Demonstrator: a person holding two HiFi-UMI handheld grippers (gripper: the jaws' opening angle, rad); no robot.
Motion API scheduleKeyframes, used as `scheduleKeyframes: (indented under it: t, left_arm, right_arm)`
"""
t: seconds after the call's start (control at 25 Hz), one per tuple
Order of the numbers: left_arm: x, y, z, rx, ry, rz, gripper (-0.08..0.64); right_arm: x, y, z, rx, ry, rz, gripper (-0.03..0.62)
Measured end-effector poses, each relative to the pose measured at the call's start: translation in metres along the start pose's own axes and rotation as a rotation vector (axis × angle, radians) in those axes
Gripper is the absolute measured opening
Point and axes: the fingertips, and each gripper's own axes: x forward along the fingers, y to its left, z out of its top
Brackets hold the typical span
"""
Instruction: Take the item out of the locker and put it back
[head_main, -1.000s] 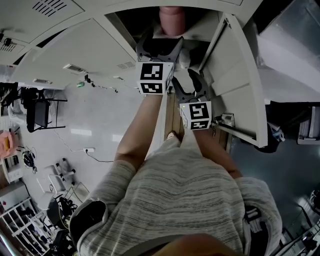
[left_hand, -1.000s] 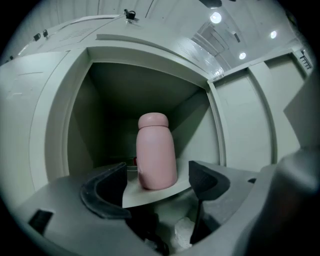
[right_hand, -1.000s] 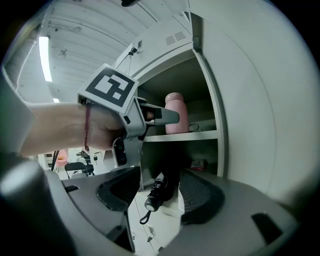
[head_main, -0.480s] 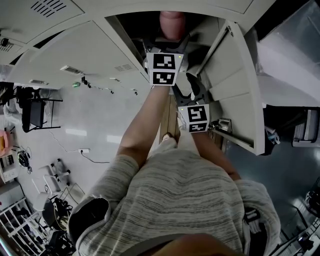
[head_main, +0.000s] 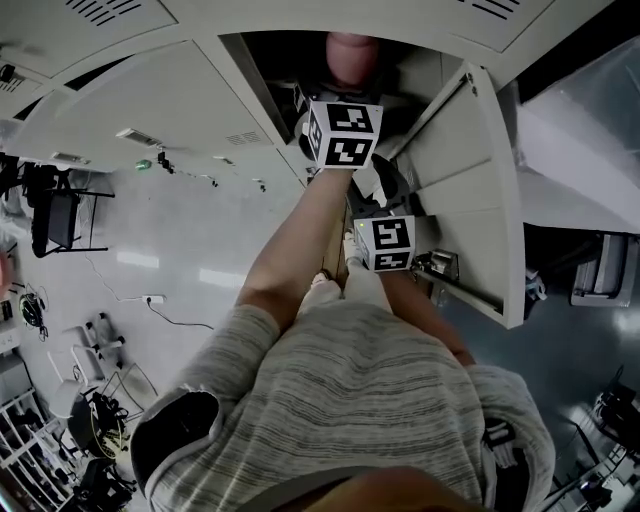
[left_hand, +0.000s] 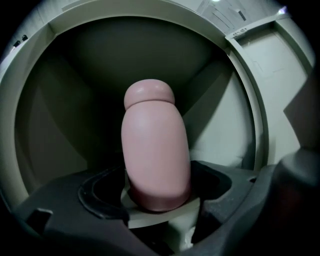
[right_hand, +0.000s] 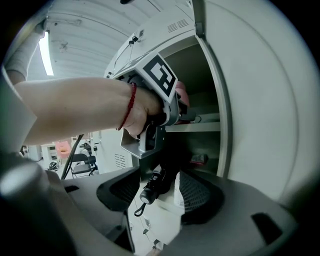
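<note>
While upright, cap up, pink bottle (left_hand: 155, 145) between left gripper's (left_hand: 160, 195) just-opening fingers; right gripper's (right_hand: 160, 192) fingers apart.

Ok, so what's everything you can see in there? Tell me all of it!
Locker: one, pale grey, door open, in front of the person.
Shelf: one, pale, inside the locker.
Bottle: one, pink, upright on that shelf.
Strapped thing: one, black, maybe a folded umbrella, below the shelf.
Small item: one, dark reddish, below the shelf; too small to name.
Chair: one, black, far left on the floor.
Shirt: one, grey striped, on the person.
Bracelet: one, red, left wrist.
Left gripper: one, dark, jaws just been opening, apart around the bottle.
Right gripper: one, dark, jaws apart, empty.
</note>
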Motion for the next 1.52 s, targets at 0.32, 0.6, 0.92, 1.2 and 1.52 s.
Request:
scheduleKeyframes:
  t: [0.32,0.6,0.92,1.2,1.52]
  left_arm:
    - [0.001,0.005,-0.001,0.026,-0.006,0.069,0.399]
    - [-0.014,0.002,-0.002,-0.008,-0.034,-0.023,0.391]
    - [-0.018,0.003,-0.003,-0.016,-0.059,-0.041,0.394]
    - [-0.006,0.006,0.011,-0.022,-0.079,-0.036,0.411]
    - [-0.005,0.01,0.011,-0.021,-0.079,0.005,0.41]
  right_arm:
    - [0.004,-0.002,-0.005,-0.031,0.028,0.008,0.256]
    - [0.008,-0.001,-0.007,-0.034,0.037,0.01,0.256]
    - [0.011,0.003,-0.01,-0.031,0.044,0.013,0.256]
    - [0.013,-0.006,-0.012,-0.029,0.05,-0.008,0.256]
    - [0.014,-0.007,-0.014,-0.02,0.06,-0.018,0.256]
